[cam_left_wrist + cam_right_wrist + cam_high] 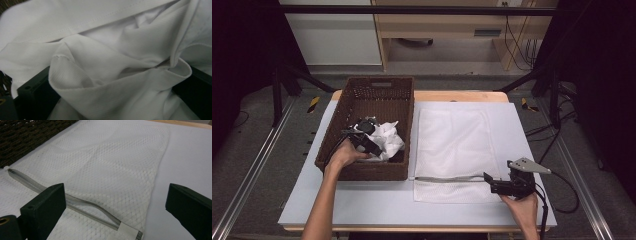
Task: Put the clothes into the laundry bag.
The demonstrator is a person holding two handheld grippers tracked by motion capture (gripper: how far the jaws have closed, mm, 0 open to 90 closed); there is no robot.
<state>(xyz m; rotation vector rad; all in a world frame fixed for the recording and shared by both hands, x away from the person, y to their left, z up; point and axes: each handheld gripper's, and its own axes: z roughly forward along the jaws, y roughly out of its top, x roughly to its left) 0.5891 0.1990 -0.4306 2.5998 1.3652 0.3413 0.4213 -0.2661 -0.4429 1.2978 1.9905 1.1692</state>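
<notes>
The crumpled white cotton cloth [387, 137] lies inside the dark brown woven wicker basket [362, 97], toward the basket's near right corner. The left hand-held gripper [371, 146] is down among the folds; in the left gripper view a bunched fold of cloth [120, 82] sits between its two black jaws, which stand apart around it and are not yet pinched tight.

To do this well, close firmly on that thick fold, not a single thin edge, so the cloth comes up in one piece, then lift straight clear of the basket's right wall.

Just right of the basket, the flat white mesh zip bag [452, 145] lies on the pale surface [522, 125]. The right hand-held gripper [492, 184], jaws wide apart, sits at the bag's near right corner by the zip [82, 205]. It should grip that upper lip to hold the mouth open.
</notes>
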